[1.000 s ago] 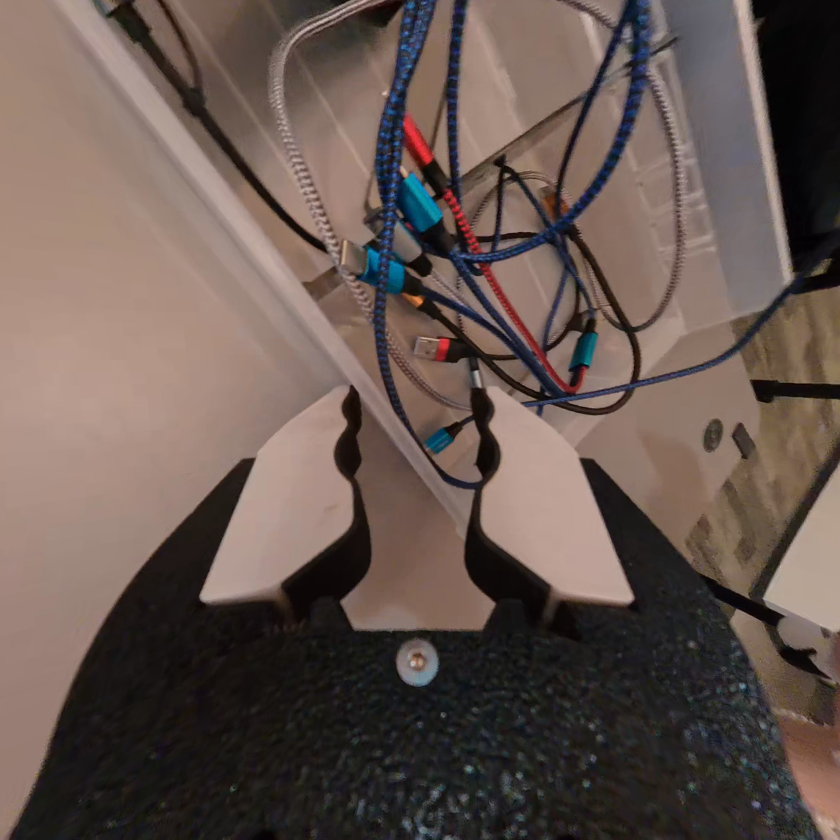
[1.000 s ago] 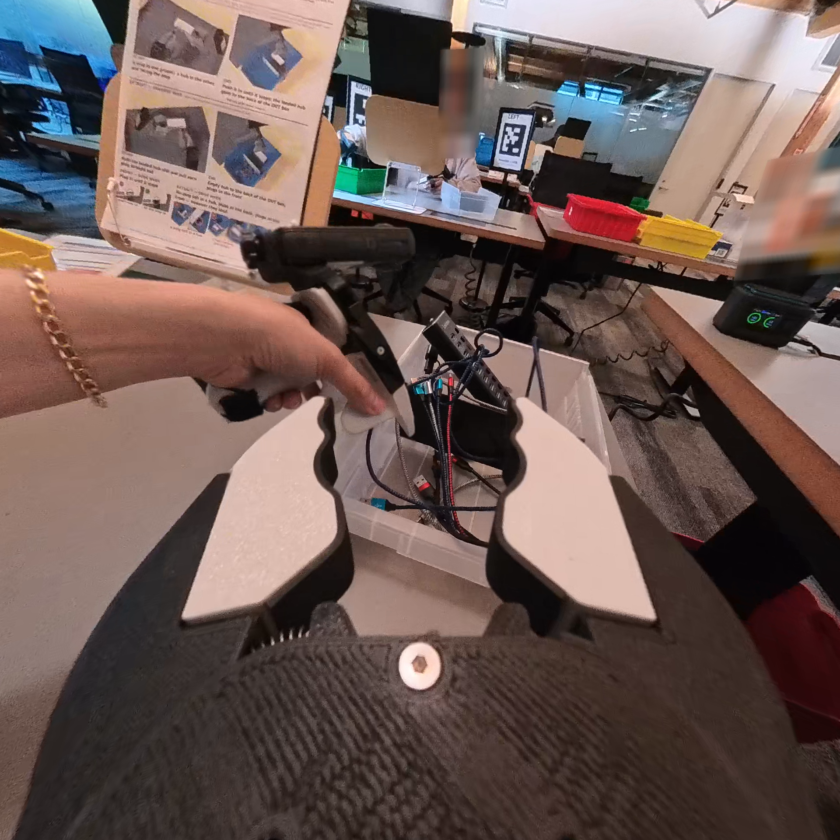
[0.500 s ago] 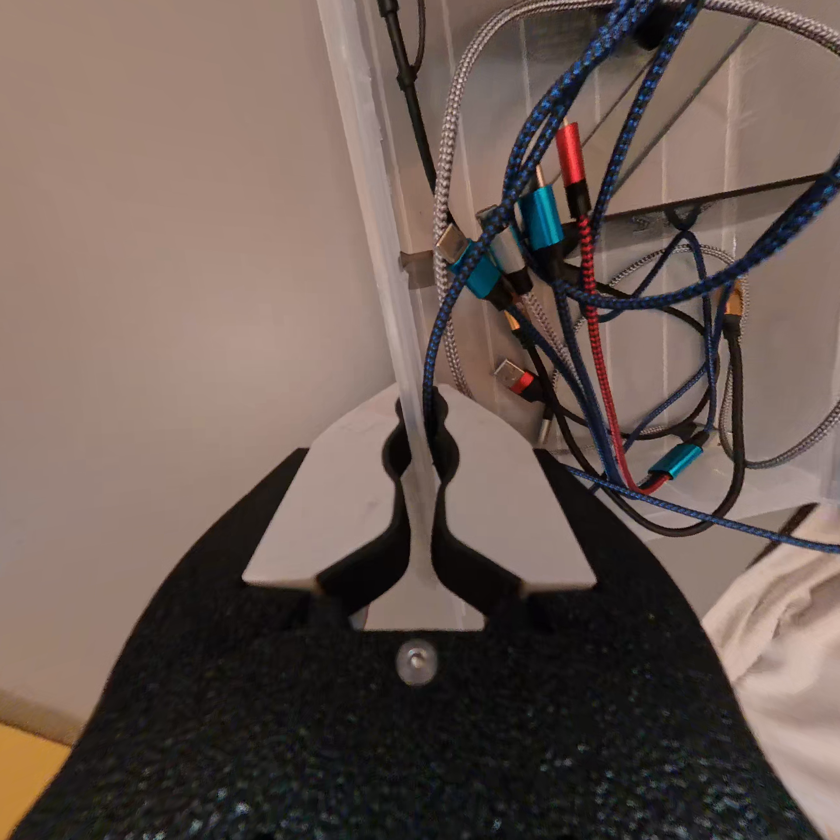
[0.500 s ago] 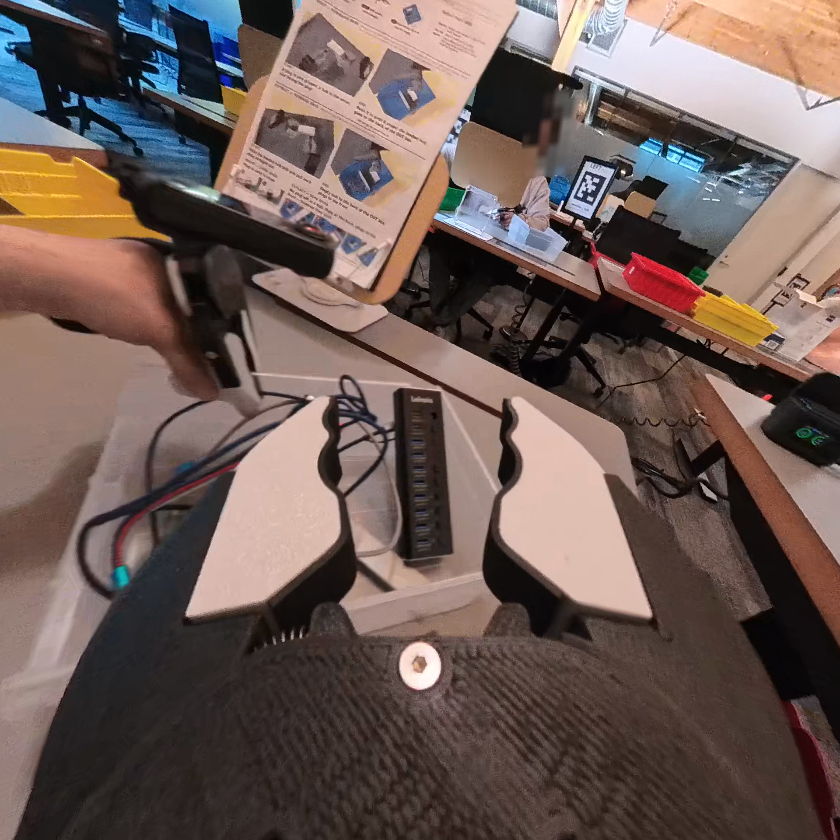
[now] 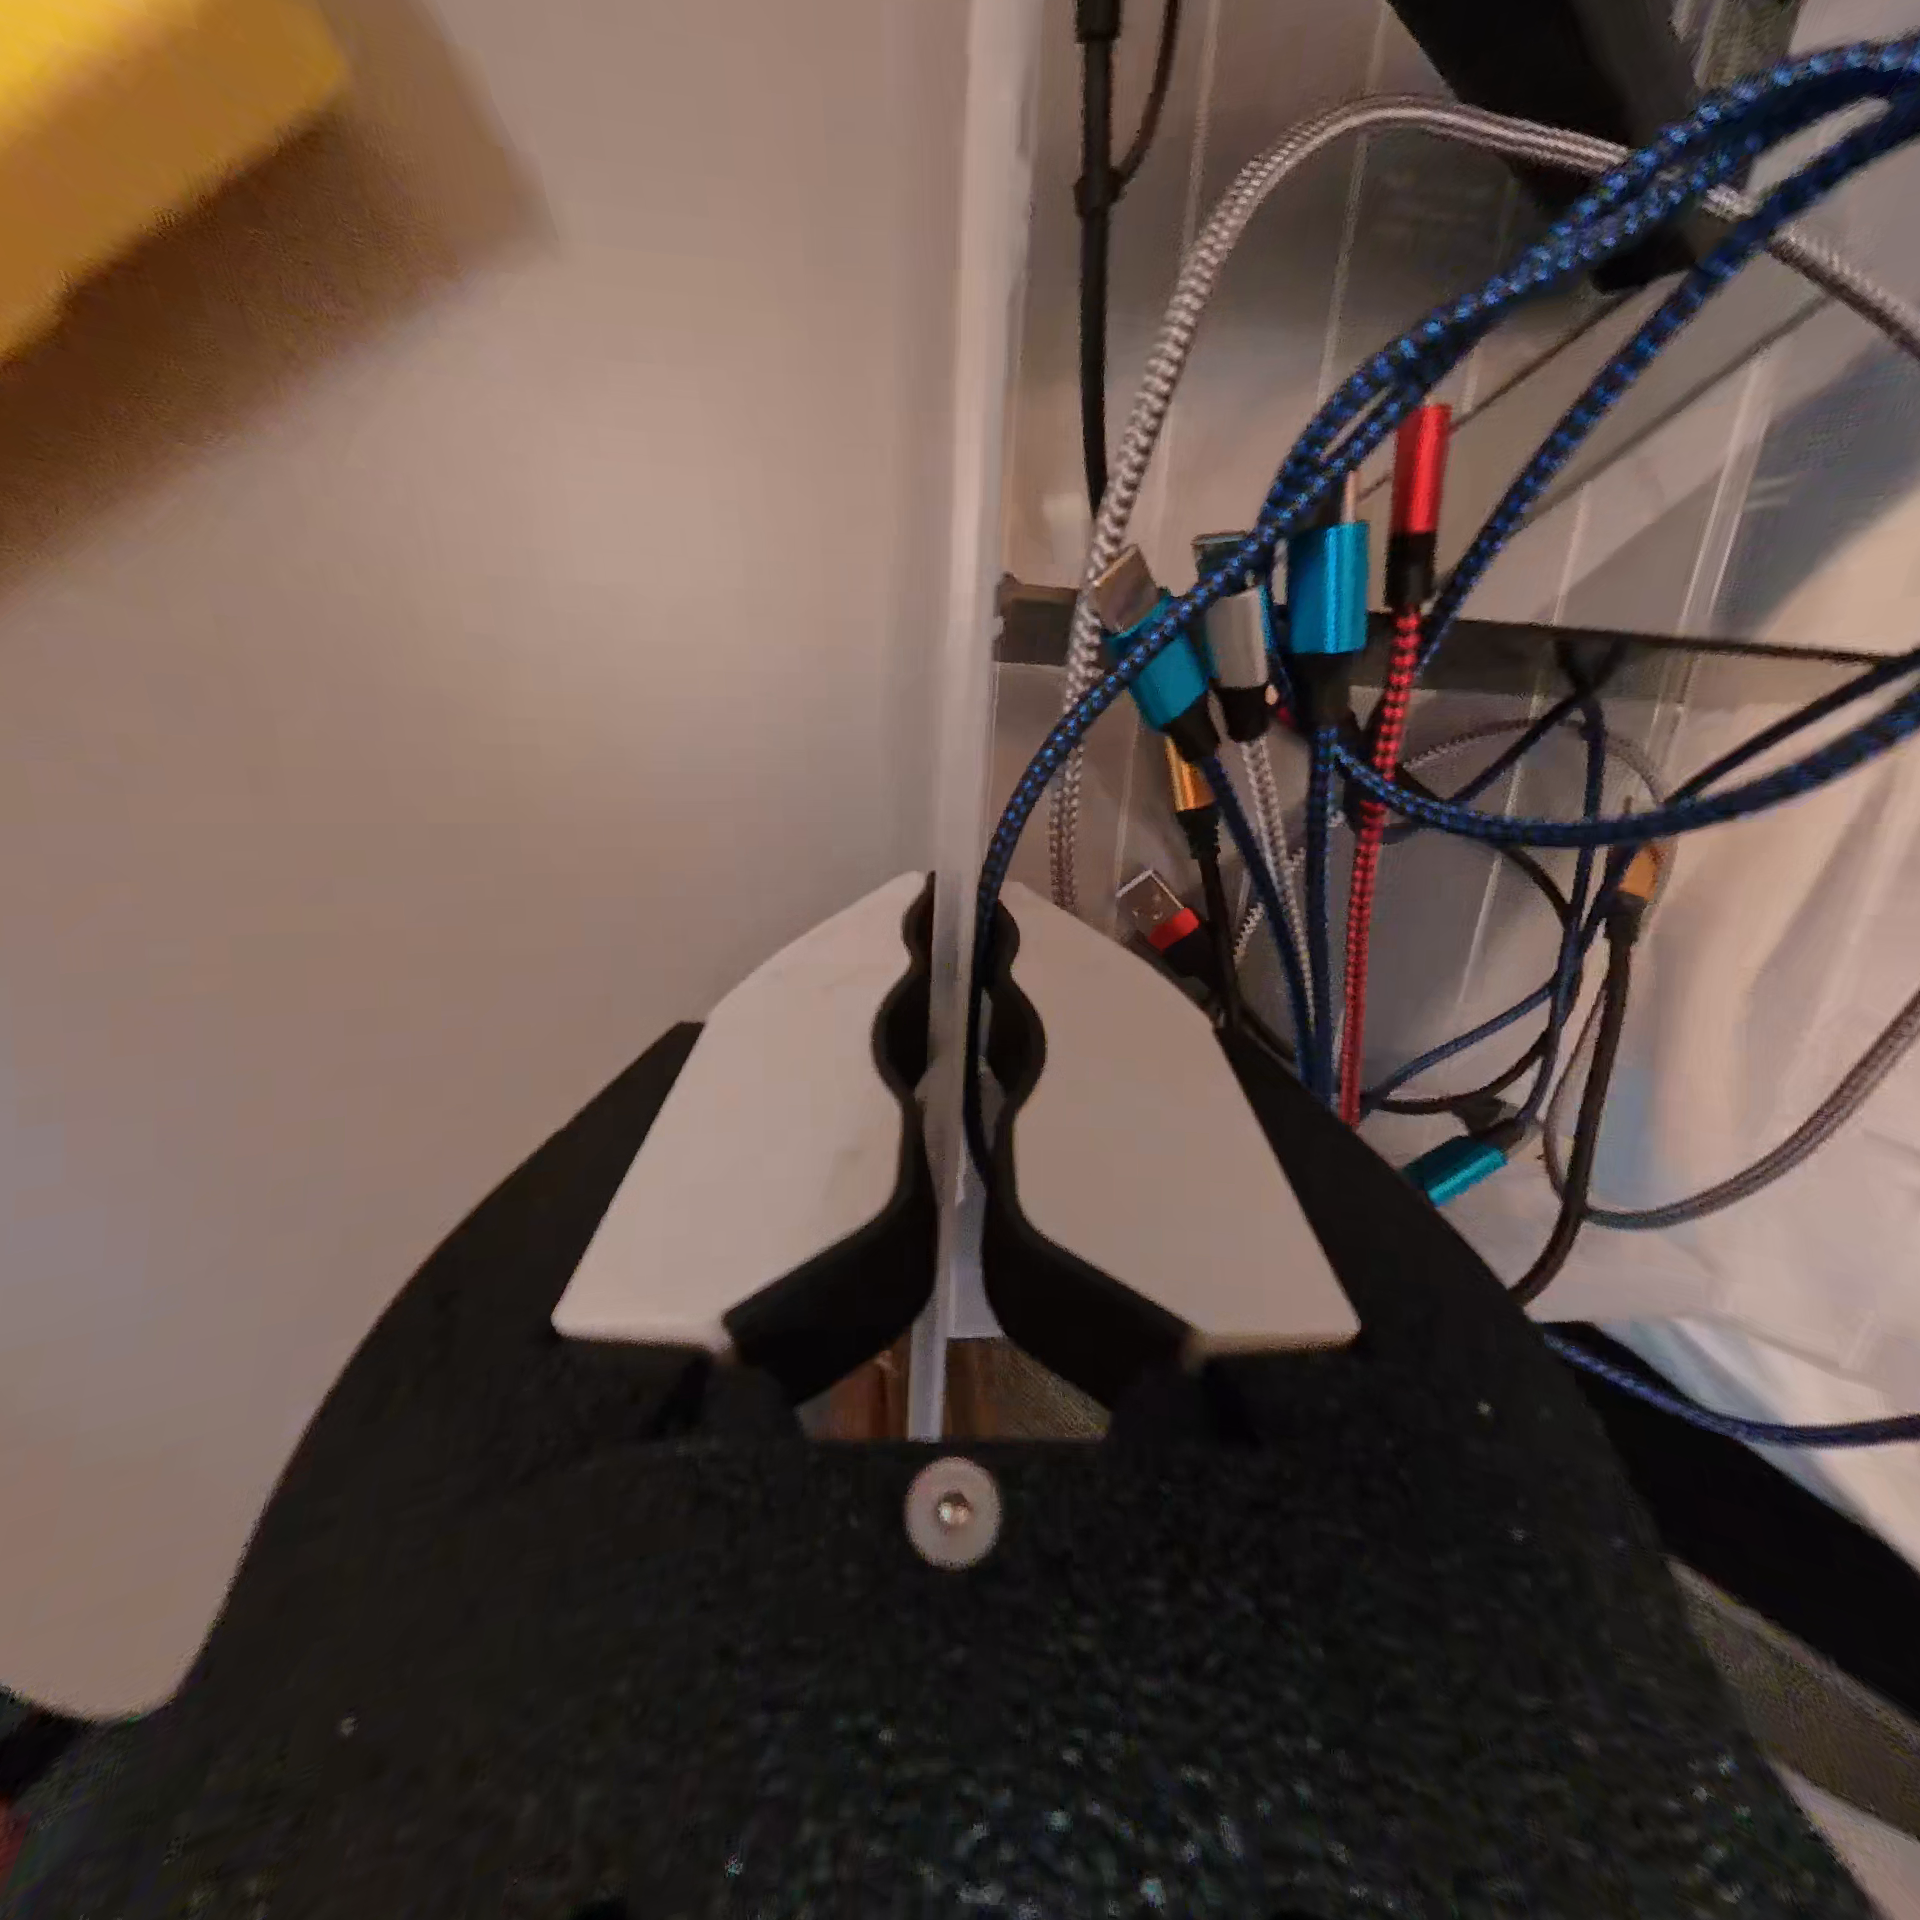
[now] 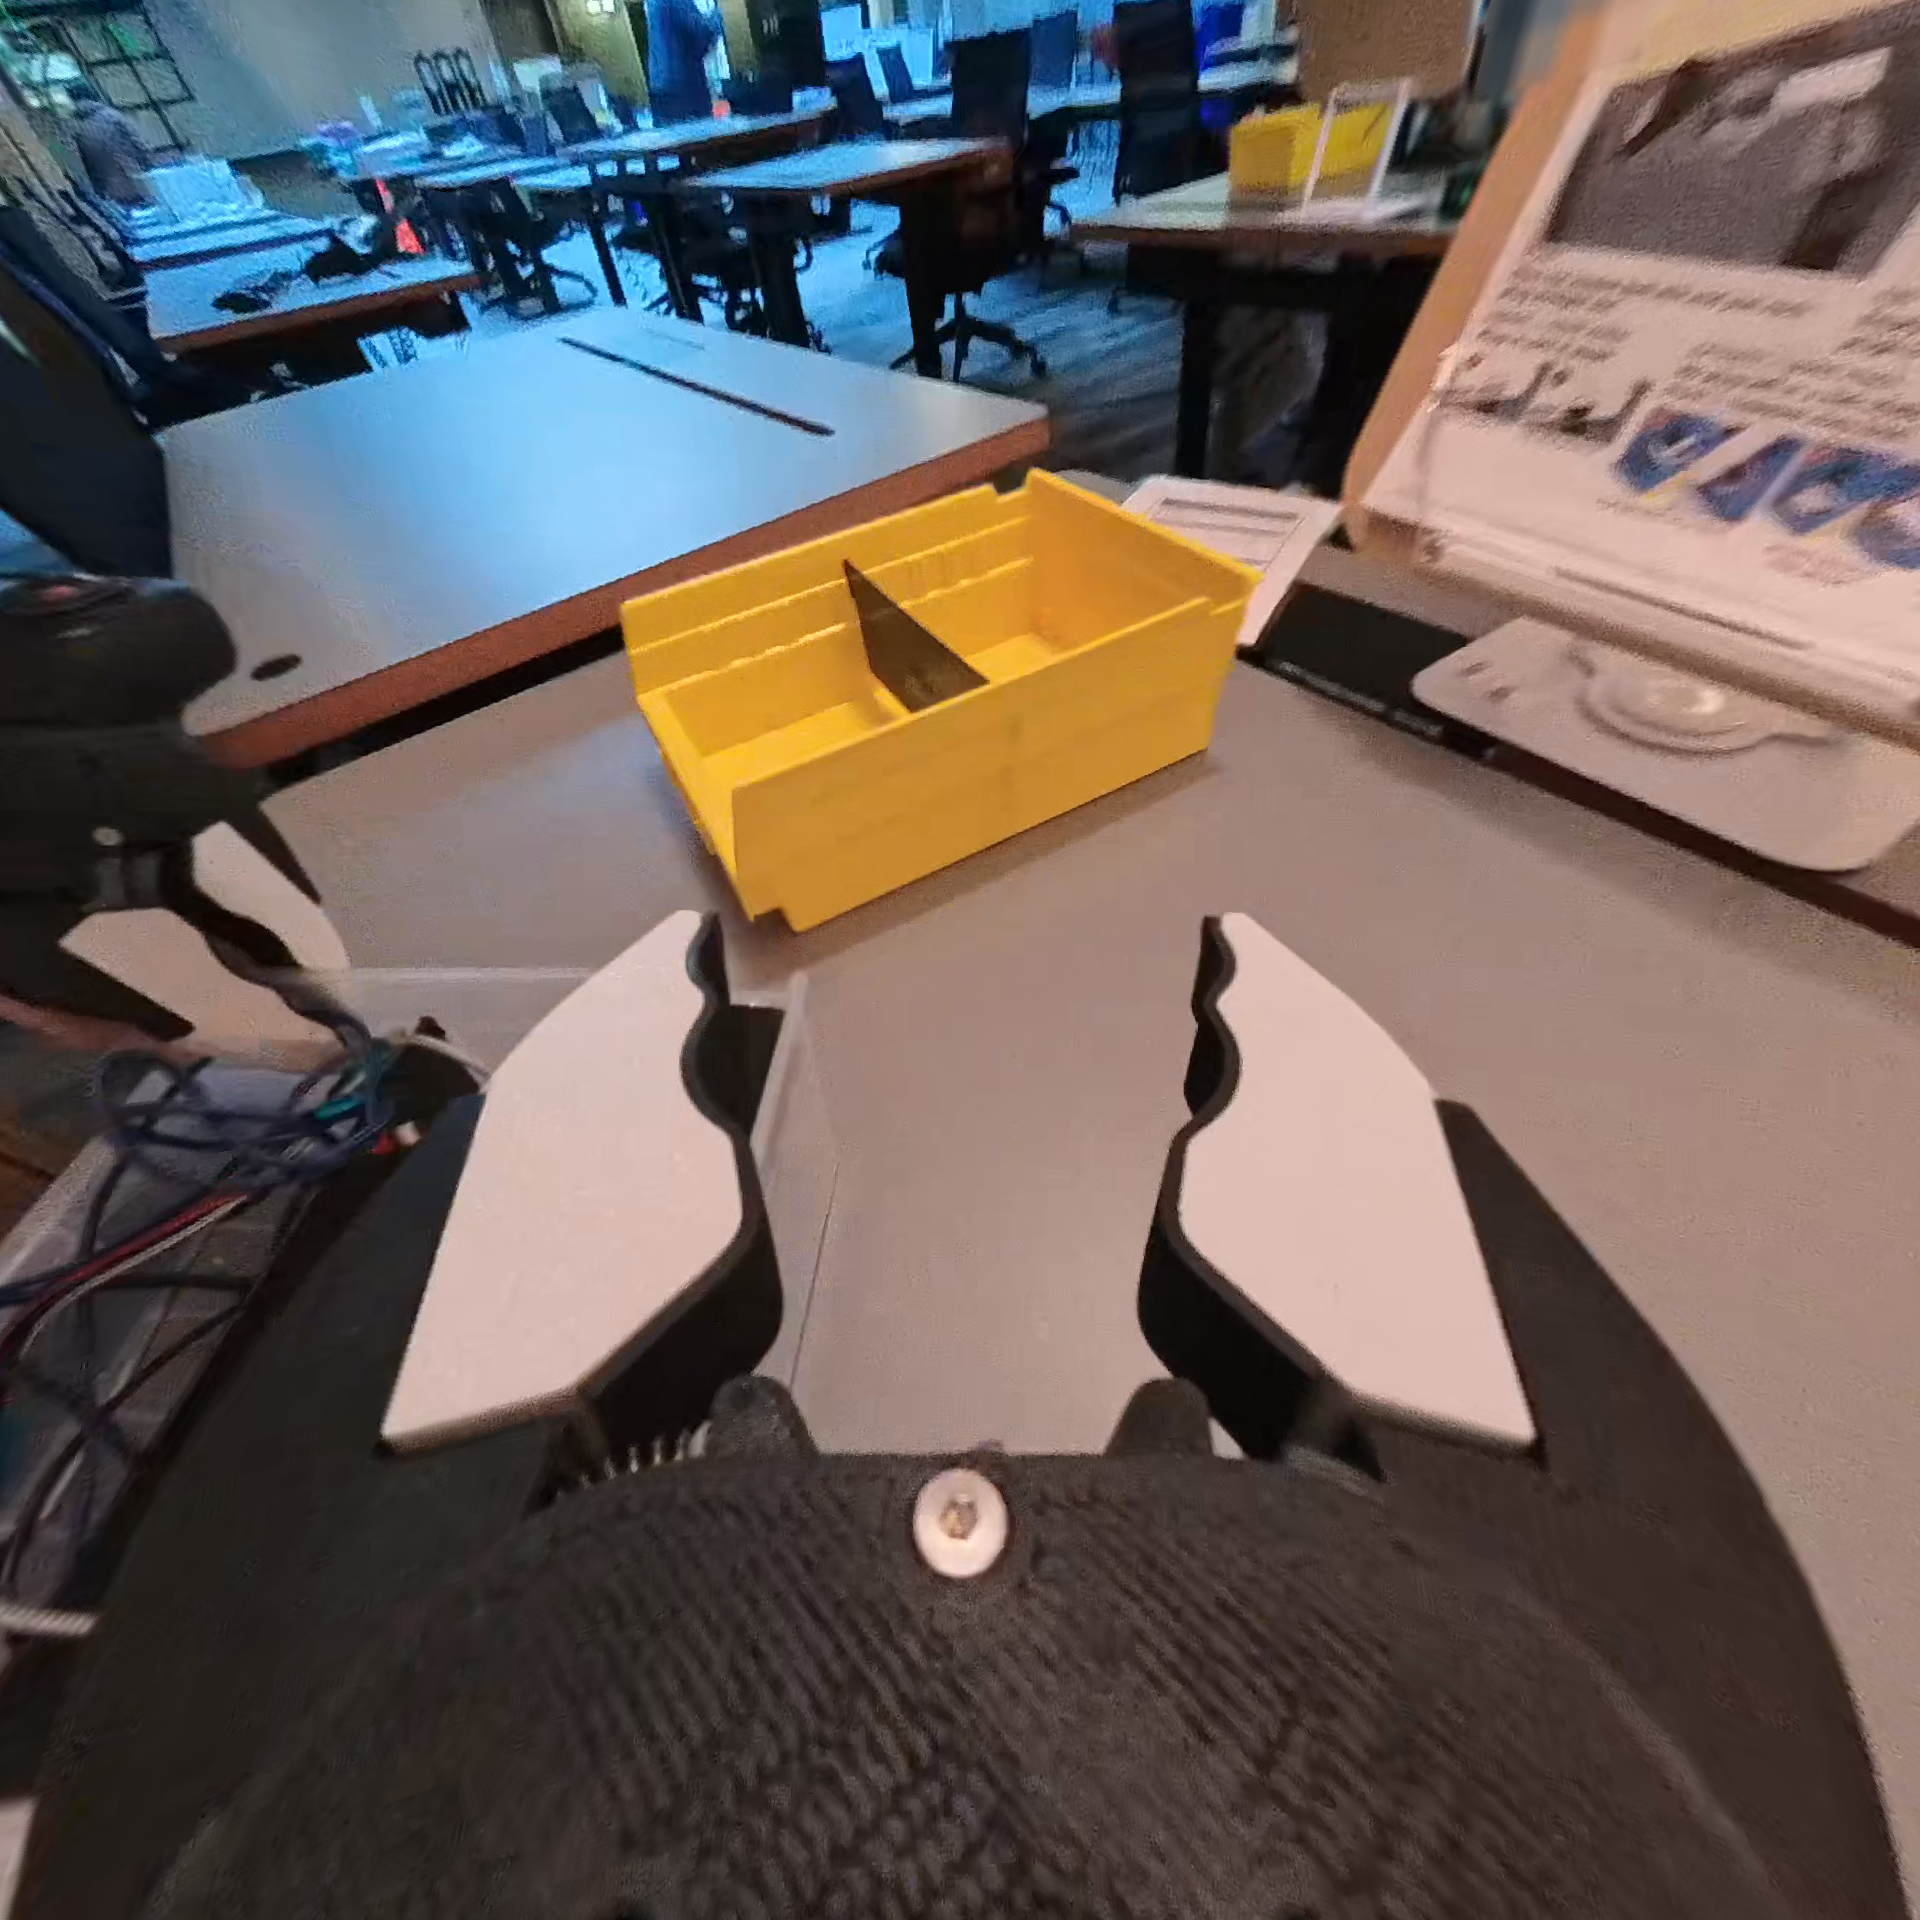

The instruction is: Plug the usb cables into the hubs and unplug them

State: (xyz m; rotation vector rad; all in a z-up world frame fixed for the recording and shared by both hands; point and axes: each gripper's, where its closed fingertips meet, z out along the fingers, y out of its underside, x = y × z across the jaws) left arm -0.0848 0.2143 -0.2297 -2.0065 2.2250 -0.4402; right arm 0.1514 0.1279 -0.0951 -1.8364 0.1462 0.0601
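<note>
my left claw (image 5: 956, 935) pinched on clear bin wall (image 5: 982, 520), one blue braided cable (image 5: 977, 1039) caught alongside | braided cables (image 5: 1340, 790) tangled inside bin, metal plugs loose | my right claw (image 6: 956, 997) wide apart, holding nothing, over grey surface (image 6: 1039, 1091) | yellow divided bin (image 6: 935, 696) ahead | paper stand (image 6: 1683, 416) right

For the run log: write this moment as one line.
left tool: shut on clear bin wall | right tool: open, empty | usb cables: tangled inside bin
</note>
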